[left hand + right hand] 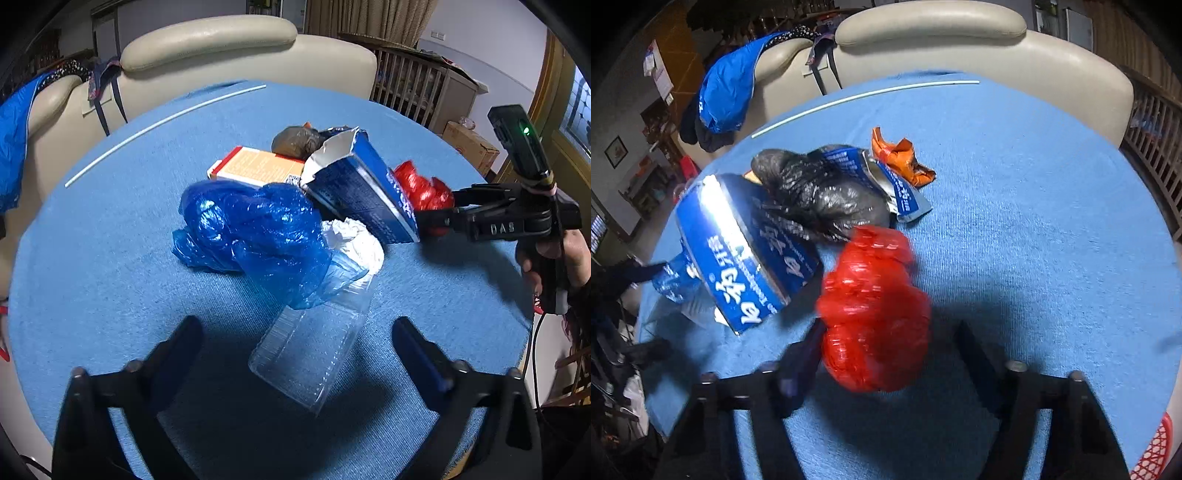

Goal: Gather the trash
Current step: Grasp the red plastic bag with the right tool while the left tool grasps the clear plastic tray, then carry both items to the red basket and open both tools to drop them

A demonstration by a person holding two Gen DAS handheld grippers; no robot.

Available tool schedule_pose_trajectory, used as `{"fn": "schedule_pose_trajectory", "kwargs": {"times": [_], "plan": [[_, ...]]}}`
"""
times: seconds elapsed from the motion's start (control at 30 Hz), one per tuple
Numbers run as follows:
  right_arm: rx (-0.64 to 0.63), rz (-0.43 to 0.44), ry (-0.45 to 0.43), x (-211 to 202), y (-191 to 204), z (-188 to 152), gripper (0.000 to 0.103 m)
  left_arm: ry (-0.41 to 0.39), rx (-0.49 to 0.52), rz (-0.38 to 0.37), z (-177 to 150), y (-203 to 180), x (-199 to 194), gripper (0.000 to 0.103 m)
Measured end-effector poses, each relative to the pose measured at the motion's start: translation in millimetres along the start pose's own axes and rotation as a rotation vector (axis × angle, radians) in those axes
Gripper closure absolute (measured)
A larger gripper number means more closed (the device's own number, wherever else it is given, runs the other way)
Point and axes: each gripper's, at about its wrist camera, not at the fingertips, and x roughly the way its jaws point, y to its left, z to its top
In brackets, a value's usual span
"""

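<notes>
Red plastic bag point(875, 314), crumpled, sits on the blue tablecloth point(1034, 221) at lower centre of the right wrist view. In the left wrist view it is at right of centre point(421, 184), behind the torn blue carton point(362, 192).

Right gripper point(890, 328): tongs spread either side of the red bag. The left finger point(809, 347) is blurred and touches the bag; the right finger stands clear of it. No pinch yet. A hand point(554, 254) holds this tool at the right edge.

Left gripper point(297, 323): tongs spread wide at lower frame. The near end of a clear plastic container point(314, 350) lies between them, untouched.

Rest of the heap, moving outward:
- Blue plastic bag point(255, 229) draped over the container's far end.
- White crumpled paper point(354, 240) beside it.
- Orange box point(255, 168) behind the blue bag.
- Black bag point(820, 195) against the carton.
- Orange wrapper point(901, 158) beyond that, toward the top.

Thin white rod point(159, 125) lies at upper left, well apart. Cream sofa point(221, 40) behind the table.
</notes>
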Motion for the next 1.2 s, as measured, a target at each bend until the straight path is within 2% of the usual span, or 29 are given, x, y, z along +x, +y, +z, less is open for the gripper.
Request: {"fn": "schedule_pose_trajectory", "kwargs": {"times": [0.03, 0.1, 0.13, 0.37, 0.57, 0.73, 0.87, 1.2], "plan": [[0.010, 0.016, 0.005, 0.8, -2.0, 2.3, 0.055, 0.010, -0.007, -0.006, -0.2, 0.3, 2.3, 0.046], [0.030, 0.034, 0.005, 0.2, -5.4, 2.4, 0.055, 0.048, -0.042, -0.030, -2.3, 2.8, 8.9, 0.073], [0.032, 0.036, 0.003, -0.7, -5.8, 2.6, 0.055, 0.052, -0.053, -0.034, -4.2, 3.2, 10.2, 0.078], [0.058, 0.024, -0.058, -26.6, 1.8, -13.7, 0.056, 0.004, -0.072, -0.019, -21.4, -10.1, -9.2, 0.079], [0.087, 0.018, -0.102, -55.3, 5.6, -27.5, 0.056, -0.053, -0.114, -0.009, -37.9, -13.4, -44.2, 0.079], [0.109, 0.023, -0.139, -78.3, 6.7, -41.9, 0.056, -0.094, -0.131, 0.031, -41.2, -16.2, -69.1, 0.079], [0.131, 0.022, -0.170, -93.7, 4.6, -51.3, 0.056, -0.116, -0.126, 0.067, -35.0, -26.2, -90.3, 0.079], [0.204, 0.000, -0.246, -134.0, -13.2, -79.6, 0.056, -0.140, -0.109, 0.116, -3.0, -55.0, -93.5, 0.079]]}}
